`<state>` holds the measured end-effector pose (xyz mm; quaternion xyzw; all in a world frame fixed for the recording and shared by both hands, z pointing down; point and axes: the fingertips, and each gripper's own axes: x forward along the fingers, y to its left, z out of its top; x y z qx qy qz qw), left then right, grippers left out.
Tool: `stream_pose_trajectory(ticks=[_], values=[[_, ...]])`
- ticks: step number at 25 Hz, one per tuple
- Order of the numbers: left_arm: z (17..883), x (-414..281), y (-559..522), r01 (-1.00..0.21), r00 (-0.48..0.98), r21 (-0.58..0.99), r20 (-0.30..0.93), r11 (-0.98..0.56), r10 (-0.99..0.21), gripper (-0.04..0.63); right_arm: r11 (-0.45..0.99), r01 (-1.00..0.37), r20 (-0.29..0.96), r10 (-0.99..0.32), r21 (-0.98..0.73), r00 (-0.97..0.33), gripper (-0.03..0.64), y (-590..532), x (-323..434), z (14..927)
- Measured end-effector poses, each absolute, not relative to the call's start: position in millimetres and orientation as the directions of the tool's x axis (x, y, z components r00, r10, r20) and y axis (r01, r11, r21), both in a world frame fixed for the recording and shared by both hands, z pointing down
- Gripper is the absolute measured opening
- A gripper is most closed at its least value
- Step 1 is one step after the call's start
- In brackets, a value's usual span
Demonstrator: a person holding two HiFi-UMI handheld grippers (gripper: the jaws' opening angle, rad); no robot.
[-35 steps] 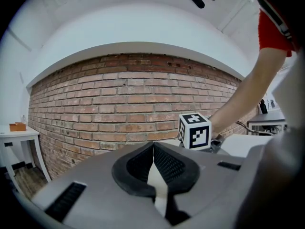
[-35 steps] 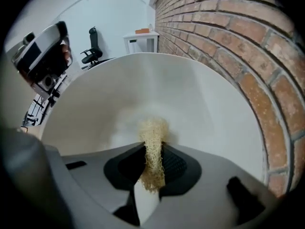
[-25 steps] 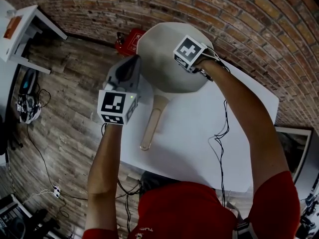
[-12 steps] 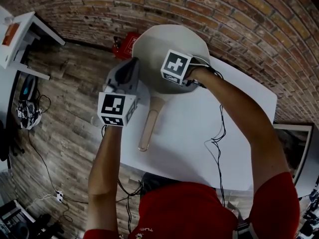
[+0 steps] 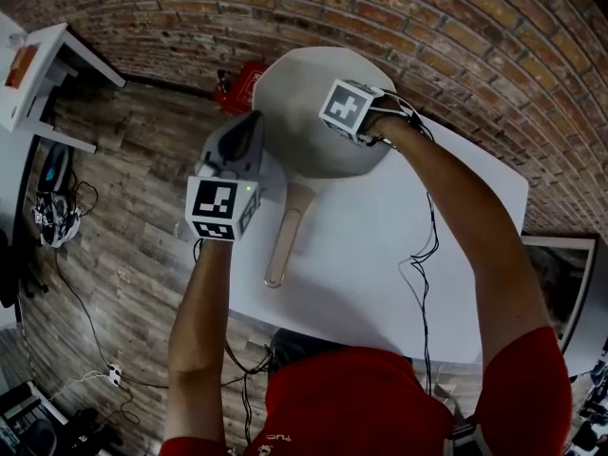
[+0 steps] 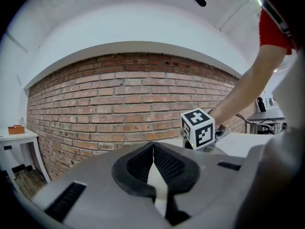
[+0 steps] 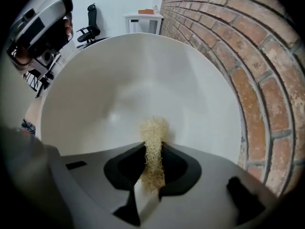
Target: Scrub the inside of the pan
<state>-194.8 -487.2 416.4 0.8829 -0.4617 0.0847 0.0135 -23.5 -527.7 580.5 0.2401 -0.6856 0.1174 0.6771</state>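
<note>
A pale grey pan [image 5: 304, 126] with a wooden handle [image 5: 283, 240] rests on the white table [image 5: 408, 255], its handle pointing toward me. My right gripper [image 5: 344, 107] is over the pan's right half. It is shut on a straw-coloured fibrous scrubber [image 7: 152, 128], whose tip presses on the pan's white inside [image 7: 143, 75]. My left gripper [image 5: 252, 126] is beside the pan's left rim with its jaws shut and nothing between them [image 6: 153, 147]. I cannot tell whether it touches the rim. The right gripper's marker cube [image 6: 198, 128] shows ahead of it.
A brick wall [image 5: 456, 27] runs close behind the pan and table. A red object [image 5: 242, 79] lies on the wooden floor by the wall. A white side table [image 5: 47, 55] stands at the far left, with cables [image 5: 57, 207] on the floor.
My right gripper swept down-left across the pan, then back up-right, with the scrubber in it. The left gripper stayed almost still beside the rim.
</note>
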Motion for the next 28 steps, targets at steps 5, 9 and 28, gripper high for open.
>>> stream_pose_trajectory(ticks=[5,9,28], values=[[413,-194,-483,-0.817,0.558,-0.06,0.167,-0.573,-0.813,0.014,0.83,-0.506,0.965,-0.263,0.233,0.013,0.087,-535,-22,557],[400,-190,-477,-0.817,0.559,-0.067,0.148,-0.572,-0.816,0.014,0.781,-0.576,0.925,-0.365,0.241,-0.108,0.087,-530,-31,517],[289,-146,-382,-0.826,0.564,-0.05,-0.05,-0.562,-0.824,0.014,0.732,-0.677,0.102,-0.681,0.073,-0.725,0.086,-382,-73,308]])
